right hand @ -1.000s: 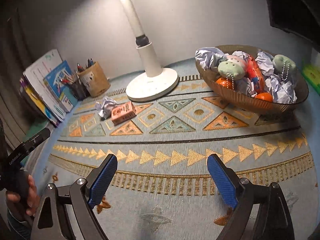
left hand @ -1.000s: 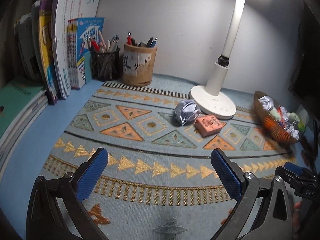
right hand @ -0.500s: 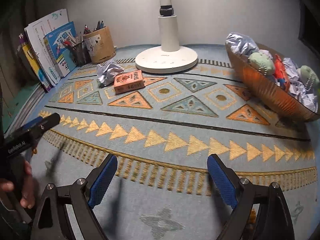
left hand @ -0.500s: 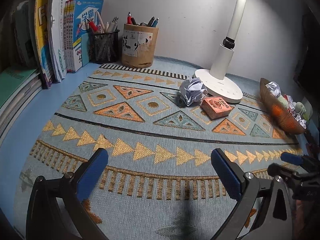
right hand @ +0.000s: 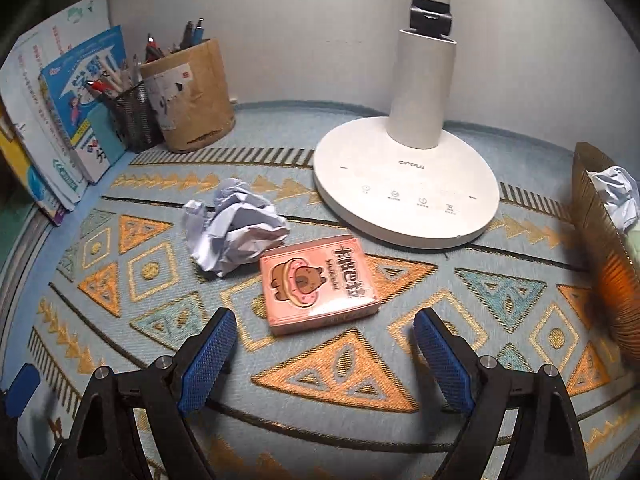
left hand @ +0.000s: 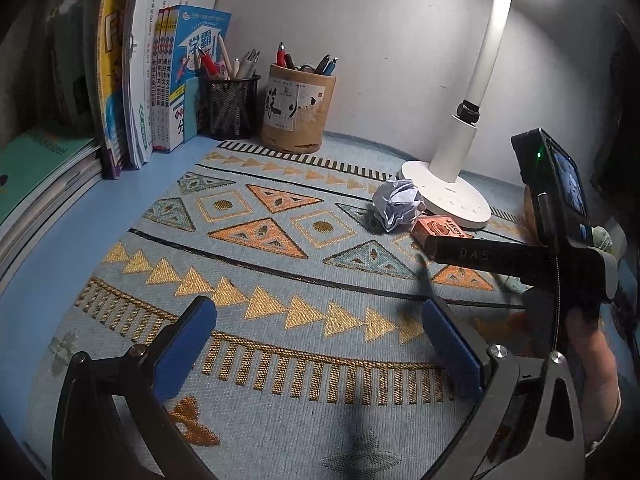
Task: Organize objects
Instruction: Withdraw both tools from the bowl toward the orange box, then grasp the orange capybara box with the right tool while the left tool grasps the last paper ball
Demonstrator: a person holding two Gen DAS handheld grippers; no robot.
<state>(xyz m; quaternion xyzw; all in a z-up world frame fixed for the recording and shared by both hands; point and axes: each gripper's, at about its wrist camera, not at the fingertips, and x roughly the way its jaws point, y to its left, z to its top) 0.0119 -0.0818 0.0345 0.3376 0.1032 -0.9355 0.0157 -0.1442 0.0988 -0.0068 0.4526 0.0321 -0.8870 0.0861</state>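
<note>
Your right gripper [right hand: 324,356] hangs low over the patterned blue-and-orange woven mat [right hand: 340,384], its blue-padded jaws spread wide with nothing between them and nothing touching the pads. Just beyond its tips lies the flat pink card box with the cartoon bear on its lid [right hand: 318,282], lined up nicely with the gap, so this looks like the approach to a pickup. Your next move, I'd say: push forward and down so the pads straddle the box's two long sides, then close. Mind the box sits a little askew, so a slight twist of the wrist may help

Your left gripper [left hand: 316,356] waits nearer you over bare mat, equally wide open and holding nothing. Just past the box on the left sits the crumpled ball of white paper [right hand: 236,226], close beside it, maybe touching; I can't tell. Farther back stands the round white base of the desk lamp [right hand: 406,192], and at the right edge the ribbed amber bowl [right hand: 600,232], already holding crumpled paper, a likely destination. Far left: the brown cylindrical pen holder [right hand: 192,96] and black mesh pen cup [right hand: 134,118]
</note>
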